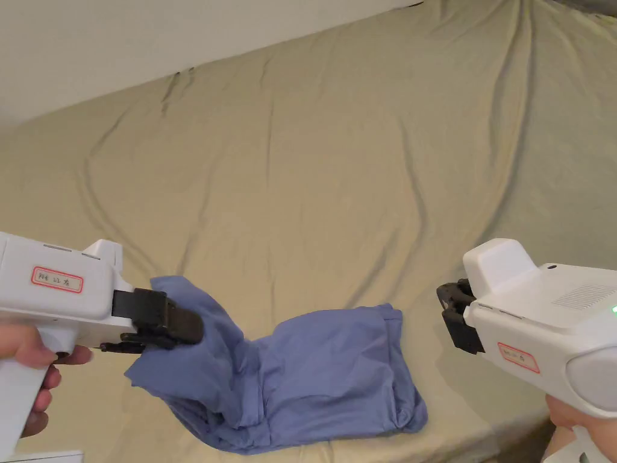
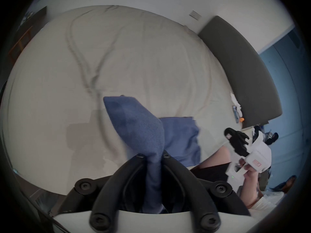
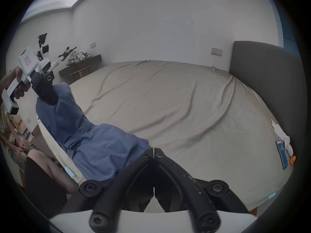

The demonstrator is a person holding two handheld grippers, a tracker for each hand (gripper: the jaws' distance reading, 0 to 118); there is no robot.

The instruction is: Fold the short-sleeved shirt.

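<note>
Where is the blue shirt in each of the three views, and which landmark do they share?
Head view: blue shirt bottom centre.
Left gripper view: shirt at centre, pinched in the left gripper.
Right gripper view: shirt lower left.
Shared landmark: the beige bed sheet.

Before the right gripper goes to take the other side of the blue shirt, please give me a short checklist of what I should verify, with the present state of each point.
1. Left gripper holds the shirt: ok, cloth is pinched between both jaws.
2. Right gripper is free: ok, jaws are shut together with nothing between them.
3. Right gripper is open for a grasp: not ok, it must open first.
4. Shirt is spread flat: not ok, it lies bunched on the bed sheet, one end lifted.
5. Free end of the shirt is reachable: ok, it lies between the two grippers, near the bed edge.
6. Which part the left gripper holds, sleeve or hem: cannot tell.
</note>
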